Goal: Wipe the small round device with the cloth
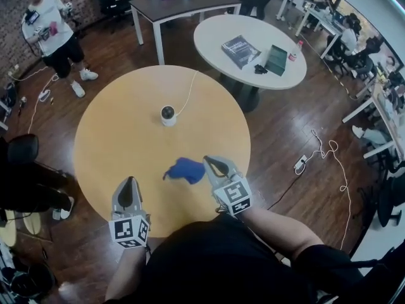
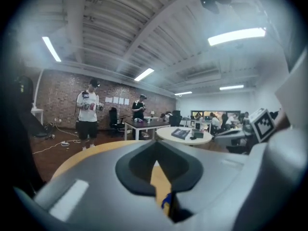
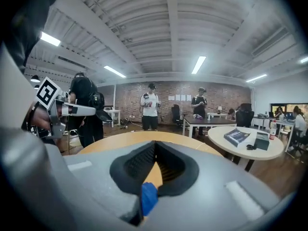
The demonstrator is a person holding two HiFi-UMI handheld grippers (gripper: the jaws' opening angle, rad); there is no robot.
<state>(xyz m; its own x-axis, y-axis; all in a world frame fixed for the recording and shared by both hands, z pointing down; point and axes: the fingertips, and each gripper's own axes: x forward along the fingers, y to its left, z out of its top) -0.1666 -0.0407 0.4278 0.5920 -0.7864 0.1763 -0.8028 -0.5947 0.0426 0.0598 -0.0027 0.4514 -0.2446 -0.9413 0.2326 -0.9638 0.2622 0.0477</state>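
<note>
The small round white device [image 1: 168, 114] stands on the round wooden table [image 1: 114, 138], past its middle, with a white cable [image 1: 188, 94] running off the far edge. A blue cloth [image 1: 183, 170] lies crumpled near the table's front. My right gripper [image 1: 208, 162] is at the cloth's right edge with its jaws shut on it. In the right gripper view a fold of the blue cloth [image 3: 148, 197] shows pinched between the dark pads. My left gripper [image 1: 130, 181] hovers over the table's front left, jaws together and holding nothing, well apart from the cloth.
A white round table [image 1: 215, 30] behind carries a book [image 1: 240, 50] and a dark notebook [image 1: 276, 59]. A dark desk [image 1: 183, 5] stands further back. A person [image 1: 54, 40] stands at the far left. Cables [image 1: 323, 151] lie on the wooden floor to the right.
</note>
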